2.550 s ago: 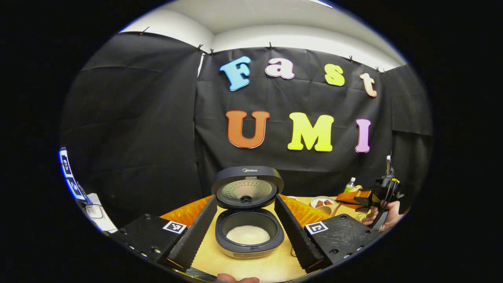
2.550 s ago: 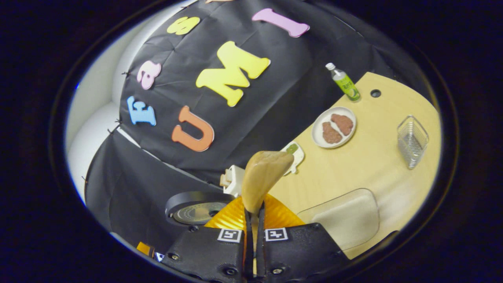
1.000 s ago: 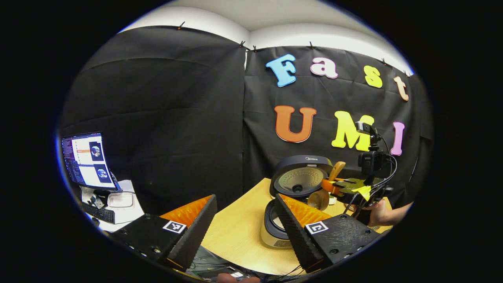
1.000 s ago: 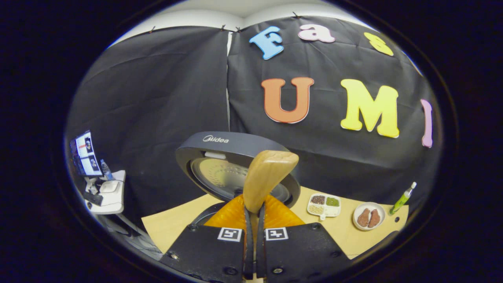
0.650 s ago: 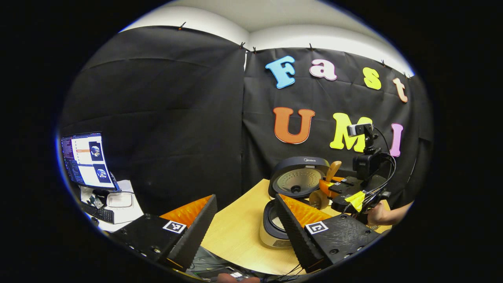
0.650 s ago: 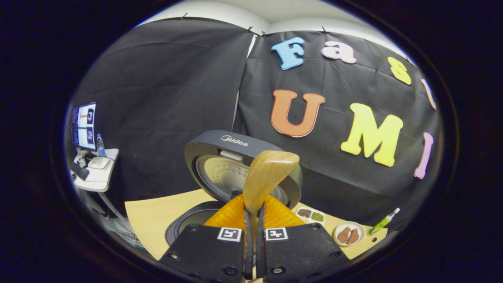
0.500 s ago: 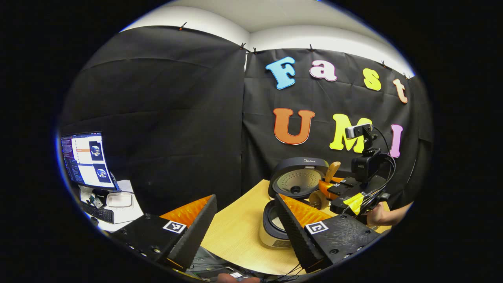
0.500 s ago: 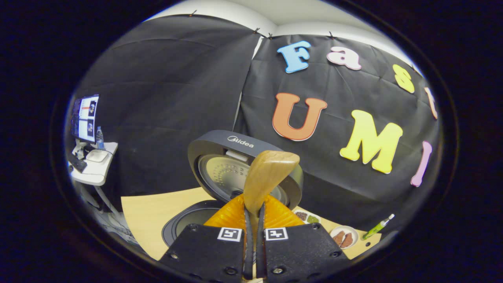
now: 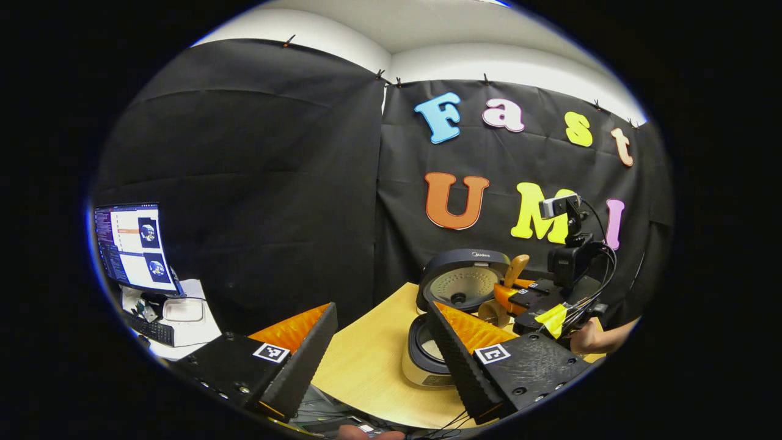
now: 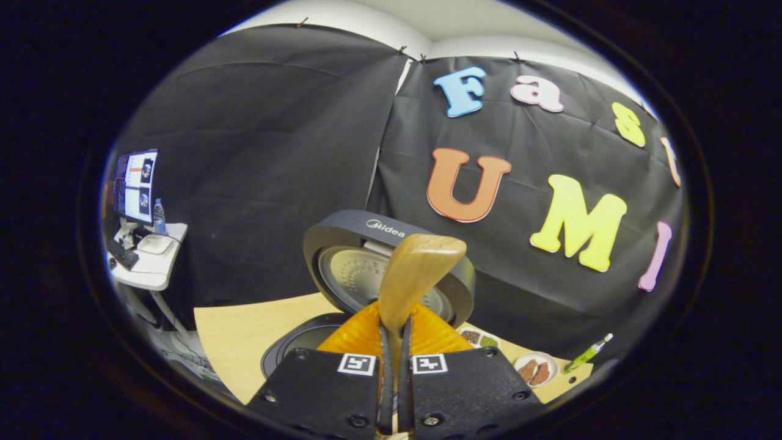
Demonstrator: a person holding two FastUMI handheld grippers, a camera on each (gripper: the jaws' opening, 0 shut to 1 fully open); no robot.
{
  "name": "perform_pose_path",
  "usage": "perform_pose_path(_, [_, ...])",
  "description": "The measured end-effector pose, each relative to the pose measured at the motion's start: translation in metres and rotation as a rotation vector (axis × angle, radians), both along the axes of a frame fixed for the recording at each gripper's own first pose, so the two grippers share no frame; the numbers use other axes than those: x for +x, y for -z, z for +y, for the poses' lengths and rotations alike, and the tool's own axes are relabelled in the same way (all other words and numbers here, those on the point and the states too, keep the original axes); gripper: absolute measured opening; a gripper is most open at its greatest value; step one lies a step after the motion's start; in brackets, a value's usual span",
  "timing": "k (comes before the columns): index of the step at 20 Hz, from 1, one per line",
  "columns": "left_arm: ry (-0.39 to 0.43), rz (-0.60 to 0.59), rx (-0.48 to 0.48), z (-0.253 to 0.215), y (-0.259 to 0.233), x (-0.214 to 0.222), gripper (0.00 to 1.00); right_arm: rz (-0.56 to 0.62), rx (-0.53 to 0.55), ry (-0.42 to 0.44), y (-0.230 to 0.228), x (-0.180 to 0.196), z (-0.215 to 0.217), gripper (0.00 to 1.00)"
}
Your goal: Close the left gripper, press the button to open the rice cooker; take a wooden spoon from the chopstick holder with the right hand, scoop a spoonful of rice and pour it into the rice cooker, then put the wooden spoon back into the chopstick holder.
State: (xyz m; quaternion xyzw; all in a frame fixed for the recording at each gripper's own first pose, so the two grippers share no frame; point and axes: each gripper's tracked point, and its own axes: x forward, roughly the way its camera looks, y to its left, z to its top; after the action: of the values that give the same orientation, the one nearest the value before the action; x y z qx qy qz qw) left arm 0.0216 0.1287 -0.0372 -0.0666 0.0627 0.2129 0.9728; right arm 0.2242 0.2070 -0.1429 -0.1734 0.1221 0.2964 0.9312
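Observation:
The rice cooker [image 9: 427, 360] stands on the table with its lid [image 9: 464, 282] up. Part of its pot is hidden behind one finger [image 9: 455, 354] of my left gripper [image 9: 382, 305], which is open and holds nothing, to the left of the cooker. My right gripper [image 9: 528, 299], held by a hand [image 9: 589, 336], hangs over the cooker's right side, shut on the wooden spoon [image 9: 504, 287]. The spoon's bowl points down beside the lid. In the right gripper view the spoon [image 10: 418, 269] rises from my shut right gripper [image 10: 394, 342] before the lid [image 10: 342, 244] and the pot's rim [image 10: 293, 342].
A wooden table [image 10: 244, 330] carries a compartment dish [image 10: 479, 337], a plate of meat [image 10: 534, 370] and a green bottle [image 10: 586, 354] at the right. Off its left edge stands a side table with a monitor [image 9: 131, 244] and keyboard [image 9: 153, 330].
The left gripper swung left, away from the cooker. The right gripper carried the spoon from the table's right side to the cooker's open lid, and in the last half second barely moved.

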Motion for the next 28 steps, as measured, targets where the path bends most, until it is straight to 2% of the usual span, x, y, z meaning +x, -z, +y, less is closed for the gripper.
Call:
perform_pose_path(6, [0.071, -0.016, -0.008, -0.013, -0.006, 0.003, 0.95, 0.105, 0.187, 0.028, -0.026, -0.012, -0.020, 0.08])
perform_pose_path(11, [0.187, -0.037, 0.008, -0.046, -0.017, 0.025, 0.95, 0.162, 0.346, 0.097, -0.061, -0.019, -0.069, 0.08])
perform_pose_path(15, [0.284, -0.058, 0.022, -0.076, -0.027, 0.048, 0.94, 0.190, 0.441, 0.223, -0.077, -0.016, -0.133, 0.08])
perform_pose_path(19, [0.369, -0.076, 0.028, -0.102, -0.035, 0.068, 0.95, 0.204, 0.524, 0.400, -0.081, -0.008, -0.218, 0.08])
perform_pose_path(20, [0.386, -0.080, 0.031, -0.108, -0.036, 0.073, 0.94, 0.193, 0.526, 0.448, -0.081, -0.005, -0.243, 0.06])
perform_pose_path(23, [0.419, -0.094, 0.045, -0.118, -0.042, 0.093, 0.95, 0.161, 0.512, 0.585, -0.077, -0.004, -0.310, 0.08])
perform_pose_path(28, [0.426, -0.097, 0.040, -0.125, -0.047, 0.119, 0.95, 0.134, 0.457, 0.770, -0.059, -0.005, -0.416, 0.08])
